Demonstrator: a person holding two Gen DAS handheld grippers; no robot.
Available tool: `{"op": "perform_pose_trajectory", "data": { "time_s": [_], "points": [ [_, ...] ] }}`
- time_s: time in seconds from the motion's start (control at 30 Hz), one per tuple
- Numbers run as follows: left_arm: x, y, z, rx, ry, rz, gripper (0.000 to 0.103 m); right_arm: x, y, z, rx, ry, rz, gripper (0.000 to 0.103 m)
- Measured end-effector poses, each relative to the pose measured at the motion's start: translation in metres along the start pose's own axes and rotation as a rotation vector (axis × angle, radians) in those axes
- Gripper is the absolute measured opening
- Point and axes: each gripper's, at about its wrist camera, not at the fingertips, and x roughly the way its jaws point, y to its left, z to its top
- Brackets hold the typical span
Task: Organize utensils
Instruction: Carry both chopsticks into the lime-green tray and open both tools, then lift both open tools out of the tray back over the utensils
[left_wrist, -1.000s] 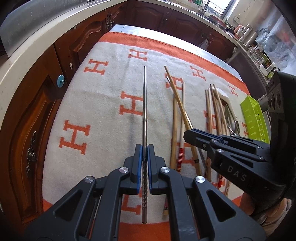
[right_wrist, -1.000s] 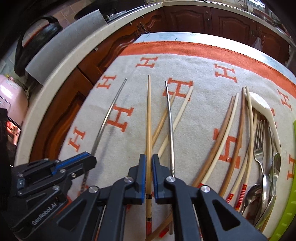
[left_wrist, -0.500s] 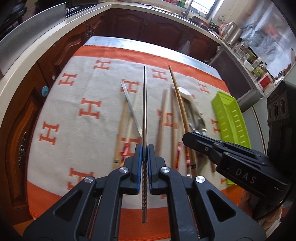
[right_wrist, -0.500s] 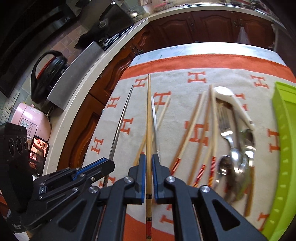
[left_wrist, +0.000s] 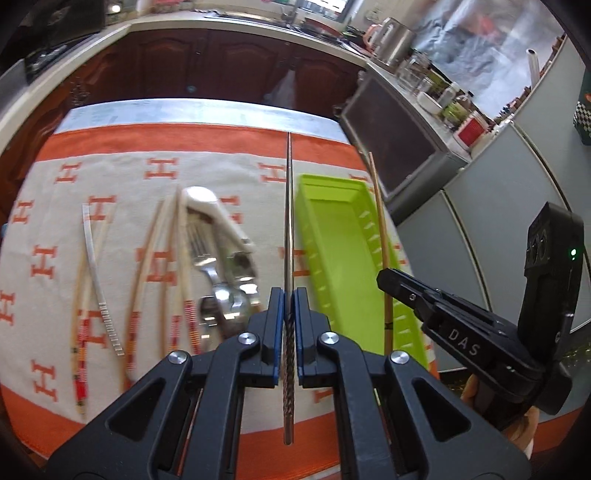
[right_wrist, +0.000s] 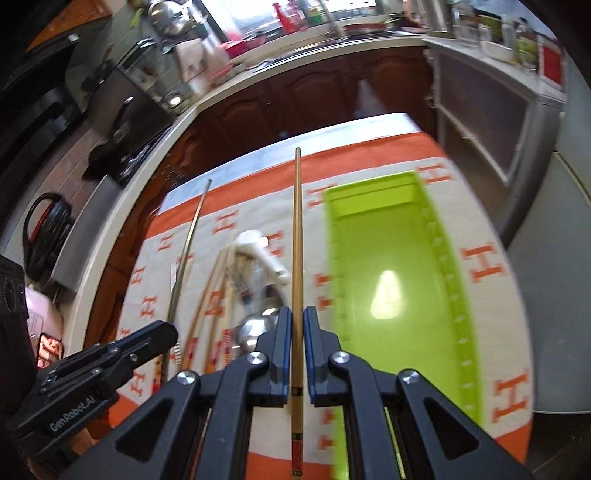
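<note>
Utensils lie loose on the orange-bordered blanket (left_wrist: 207, 173) left of the green tray (left_wrist: 343, 258): striped wooden chopsticks (left_wrist: 133, 295), a white spoon (left_wrist: 218, 221), blurred steel cutlery (left_wrist: 221, 291). From the left wrist, the left gripper (left_wrist: 288, 325) is clamped on a metal chopstick (left_wrist: 288, 221). Earlier, the tray sat farther right.

From the right wrist, the right gripper (right_wrist: 297, 339) pinches a wooden chopstick (right_wrist: 297, 229) just left of the tray (right_wrist: 391, 240), now nearly ahead.

Bright daylight from windows (right_wrist: 343, 5) beyond the far counter fills both fisheye views. A white glare patch sits on the green tray (right_wrist: 384, 295) floor. Motion blur smears the utensils and cloth; edges bow, with dark vignetted corners.
</note>
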Motion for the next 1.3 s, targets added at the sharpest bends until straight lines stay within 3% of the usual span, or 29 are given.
{"op": "perform_pose_trajectory", "data": {
  "time_s": [0.27, 0.53, 0.8, 1.0, 1.17, 1.3],
  "points": [
    [0.051, -0.041, 0.002, -0.006, 0.082, -0.053, 0.003, 0.008, -0.056, 0.003, 0.020, 0.028, -0.091, 0.006],
    [0.088, -0.031, -0.003, -0.057, 0.138, -0.077, 0.003, 0.027, -0.061, 0.004, -0.018, 0.064, -0.123, 0.006],
    [0.103, -0.045, -0.004, -0.070, 0.150, -0.120, 0.003, 0.029, -0.076, 0.005, 0.034, 0.074, -0.158, 0.007],
    [0.125, -0.050, -0.013, -0.085, 0.186, -0.061, 0.003, 0.015, -0.089, 0.005, 0.104, 0.002, -0.187, 0.009],
    [0.131, -0.049, -0.020, -0.056, 0.193, -0.001, 0.004, 0.025, -0.099, 0.004, 0.122, 0.036, -0.210, 0.013],
    [0.116, -0.047, -0.021, -0.012, 0.216, -0.007, 0.008, 0.030, -0.101, 0.002, 0.136, 0.054, -0.198, 0.014]
  ]
}}
